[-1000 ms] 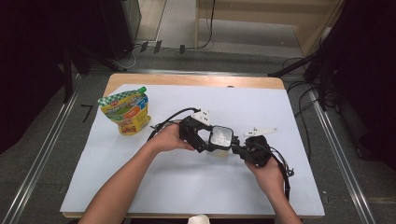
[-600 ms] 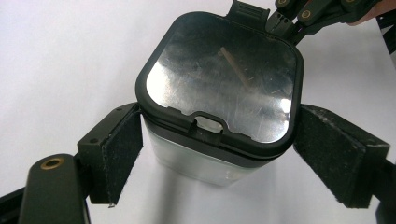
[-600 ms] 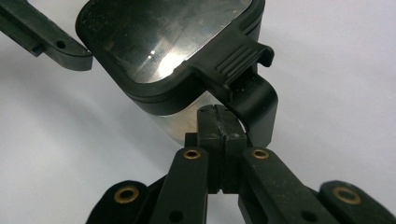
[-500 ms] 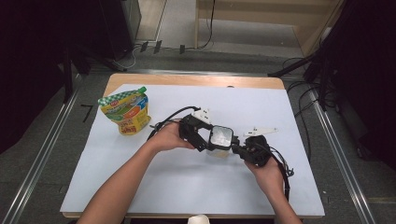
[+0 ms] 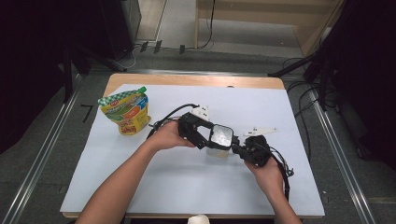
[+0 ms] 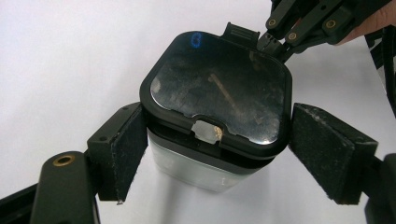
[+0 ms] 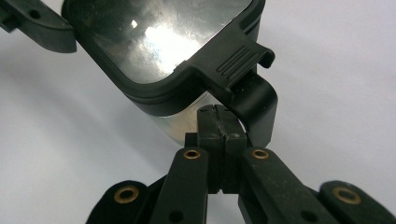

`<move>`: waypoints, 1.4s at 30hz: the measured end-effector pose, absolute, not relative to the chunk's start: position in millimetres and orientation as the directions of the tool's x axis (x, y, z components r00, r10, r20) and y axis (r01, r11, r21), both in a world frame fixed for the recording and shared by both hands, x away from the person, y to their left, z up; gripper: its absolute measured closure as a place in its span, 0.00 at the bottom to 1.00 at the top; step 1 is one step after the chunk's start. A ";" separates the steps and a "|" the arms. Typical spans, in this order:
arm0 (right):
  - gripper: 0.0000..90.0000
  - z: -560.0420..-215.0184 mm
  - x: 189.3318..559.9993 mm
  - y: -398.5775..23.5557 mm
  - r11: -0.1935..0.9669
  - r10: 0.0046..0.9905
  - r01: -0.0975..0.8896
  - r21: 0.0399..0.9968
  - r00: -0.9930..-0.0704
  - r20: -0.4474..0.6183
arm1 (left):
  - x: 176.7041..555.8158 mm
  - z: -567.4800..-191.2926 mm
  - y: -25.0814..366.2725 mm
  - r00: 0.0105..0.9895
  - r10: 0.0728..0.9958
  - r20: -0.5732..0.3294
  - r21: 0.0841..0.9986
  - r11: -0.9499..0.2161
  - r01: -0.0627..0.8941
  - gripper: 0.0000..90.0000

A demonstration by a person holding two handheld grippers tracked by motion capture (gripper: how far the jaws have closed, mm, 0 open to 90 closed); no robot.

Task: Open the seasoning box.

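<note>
A clear container [image 5: 220, 138] with a black lid [image 6: 219, 91] stands mid-table on the white sheet. My left gripper [image 6: 210, 156] straddles it. Its jaws have just been closing, and both pads [image 6: 327, 154] now lie against the lid's sides. My right gripper [image 7: 217, 119] is shut with nothing between its tips. They sit just under the lid's ridged tab [image 7: 240, 60], beside the black clasp. In the high view the left gripper [image 5: 210, 135] reaches in from the left and the right gripper [image 5: 239, 149] from the right. The right gripper's tips [image 6: 270, 43] touch the lid's far corner.
A colourful standing pouch [image 5: 126, 113] with a green cap stands at the table's back left. The white sheet [image 5: 187, 186] covers most of the wooden tabletop. Cables trail from both grippers. A small white object [image 5: 198, 219] sits at the near edge.
Hands and container stay where they were. No clear difference shows in the high view.
</note>
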State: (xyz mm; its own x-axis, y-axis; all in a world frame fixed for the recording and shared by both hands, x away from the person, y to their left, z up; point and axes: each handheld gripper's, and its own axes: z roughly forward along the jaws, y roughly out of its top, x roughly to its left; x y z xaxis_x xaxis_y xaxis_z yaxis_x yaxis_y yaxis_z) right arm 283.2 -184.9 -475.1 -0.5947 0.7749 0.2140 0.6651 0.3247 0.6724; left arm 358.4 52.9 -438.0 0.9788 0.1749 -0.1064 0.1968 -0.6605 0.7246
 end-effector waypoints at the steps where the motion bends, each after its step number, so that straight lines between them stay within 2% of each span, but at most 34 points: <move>1: 1.00 -475.2 283.3 -184.9 0.326 0.774 0.663 0.674 -0.596 0.213 | 357.9 -435.0 53.6 0.981 0.164 -0.106 0.731 -0.656 0.189 0.26; 2: 1.00 -475.2 283.4 -184.8 0.326 0.773 0.663 0.674 -0.597 0.214 | 356.6 -431.8 53.8 0.981 0.126 -0.145 0.743 -0.642 0.192 0.36; 3: 1.00 -475.2 283.6 -184.5 0.323 0.770 0.662 0.676 -0.600 0.219 | 353.2 -430.0 50.2 0.986 0.125 -0.115 0.738 -0.653 0.168 0.46; 5: 1.00 -475.0 283.2 -182.8 0.330 0.769 0.656 0.679 -0.604 0.210 | 348.3 -428.3 42.5 0.991 0.112 -0.076 0.708 -0.694 0.132 0.45; 9: 1.00 -474.9 282.9 -183.7 0.325 0.769 0.659 0.678 -0.602 0.216 | 341.1 -422.5 29.2 0.993 0.090 -0.082 0.702 -0.702 0.122 0.48; 15: 1.00 -475.4 282.8 -184.5 0.324 0.764 0.654 0.684 -0.607 0.219 | 338.6 -406.0 19.4 0.989 0.105 -0.105 0.705 -0.693 0.149 0.64; 20: 1.00 -476.0 282.8 -185.3 0.316 0.762 0.655 0.687 -0.606 0.227 | 340.1 -399.8 13.0 0.979 0.113 -0.167 0.717 -0.668 0.199 0.75; 32: 1.00 -476.6 281.6 -186.9 0.296 0.757 0.662 0.689 -0.603 0.254 | 339.1 -405.4 -9.2 0.970 0.114 -0.214 0.721 -0.651 0.235 0.76; 42: 1.00 -475.8 281.8 -193.2 0.293 0.754 0.657 0.695 -0.605 0.254 | 338.4 -402.1 1.1 0.966 0.129 -0.225 0.721 -0.644 0.254 0.74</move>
